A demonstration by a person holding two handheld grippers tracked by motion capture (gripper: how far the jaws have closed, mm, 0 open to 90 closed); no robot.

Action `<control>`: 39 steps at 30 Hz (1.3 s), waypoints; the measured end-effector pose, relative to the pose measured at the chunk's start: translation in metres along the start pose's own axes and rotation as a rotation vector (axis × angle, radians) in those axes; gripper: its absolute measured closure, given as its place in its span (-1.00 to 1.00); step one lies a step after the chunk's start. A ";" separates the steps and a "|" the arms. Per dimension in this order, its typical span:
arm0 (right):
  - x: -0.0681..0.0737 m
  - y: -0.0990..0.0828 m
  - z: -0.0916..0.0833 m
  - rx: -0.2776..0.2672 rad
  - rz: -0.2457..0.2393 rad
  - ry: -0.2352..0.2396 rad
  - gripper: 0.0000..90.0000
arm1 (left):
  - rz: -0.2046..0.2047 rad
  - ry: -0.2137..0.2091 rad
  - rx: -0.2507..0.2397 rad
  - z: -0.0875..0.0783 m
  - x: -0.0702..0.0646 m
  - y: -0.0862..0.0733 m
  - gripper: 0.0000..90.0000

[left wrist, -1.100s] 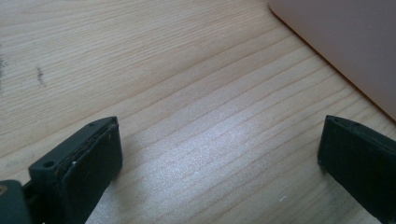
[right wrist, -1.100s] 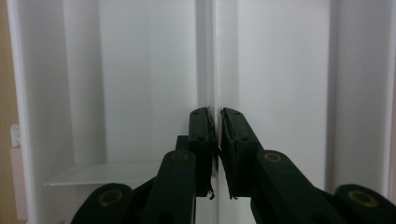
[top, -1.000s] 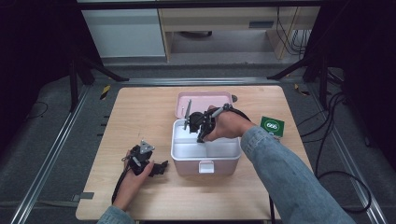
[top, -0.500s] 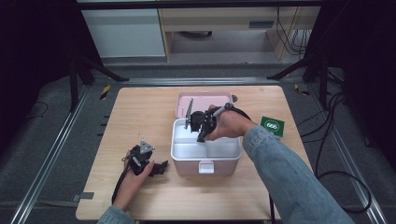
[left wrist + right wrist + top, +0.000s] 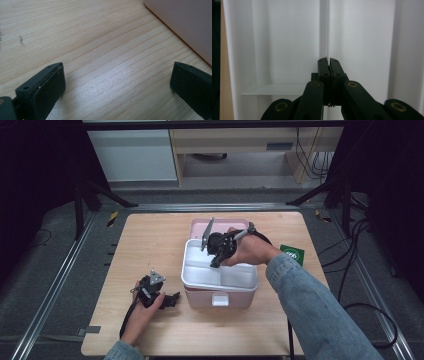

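Note:
A pink box [image 5: 201, 299] stands in the middle of the wooden table with a white tray [image 5: 194, 276] sitting in its top. My right gripper [image 5: 215, 263] reaches down into the tray from the right. In the right gripper view my right gripper [image 5: 329, 60] is shut on the thin upright divider [image 5: 329, 30] between the compartments of the tray [image 5: 287, 37]. My left gripper [image 5: 173, 300] rests low on the table at the box's left, held by a hand. In the left gripper view my left gripper [image 5: 117, 92] is open over bare wood, with the pink box [image 5: 185, 25] at the upper right.
The box's pink lid [image 5: 197, 224] lies flat behind the tray. A green card [image 5: 293, 254] lies on the table right of the box. A cable trails from the right gripper over the table's right side. Bare wood [image 5: 150, 240] spreads left of the box.

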State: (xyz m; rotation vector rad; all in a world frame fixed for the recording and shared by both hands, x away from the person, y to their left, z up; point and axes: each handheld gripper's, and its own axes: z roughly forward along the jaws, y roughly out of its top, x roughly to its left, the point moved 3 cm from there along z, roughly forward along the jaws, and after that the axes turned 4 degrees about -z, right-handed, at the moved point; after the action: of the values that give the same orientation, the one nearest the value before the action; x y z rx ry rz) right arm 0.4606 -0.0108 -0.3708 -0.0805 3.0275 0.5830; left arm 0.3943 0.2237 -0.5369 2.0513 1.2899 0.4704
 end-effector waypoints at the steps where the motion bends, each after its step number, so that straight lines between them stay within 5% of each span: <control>1: 0.000 0.000 -0.004 -0.017 0.006 -0.007 0.99 | 0.001 0.000 0.001 0.000 0.000 0.000 -1.00; 9: 0.005 0.002 -0.042 -0.157 0.031 -0.054 0.99 | 0.002 0.001 0.003 0.000 0.000 0.000 -1.00; 17: 0.008 -0.003 -0.073 -0.173 0.046 -0.133 0.99 | 0.001 -0.001 0.002 0.000 0.000 0.000 -1.00; 30: 0.025 -0.072 -0.116 -0.135 0.147 -0.232 0.99 | 0.001 0.000 0.001 0.000 0.000 0.000 -1.00; 39: 0.040 -0.129 -0.123 -0.100 0.235 -0.264 0.99 | 0.002 -0.001 0.002 0.000 0.000 0.000 -1.00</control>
State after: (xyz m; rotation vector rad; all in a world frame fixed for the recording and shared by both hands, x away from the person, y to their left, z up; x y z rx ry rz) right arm 0.4230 -0.1779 -0.3071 0.3258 2.7681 0.6992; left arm 0.3944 0.2237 -0.5368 2.0540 1.2883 0.4692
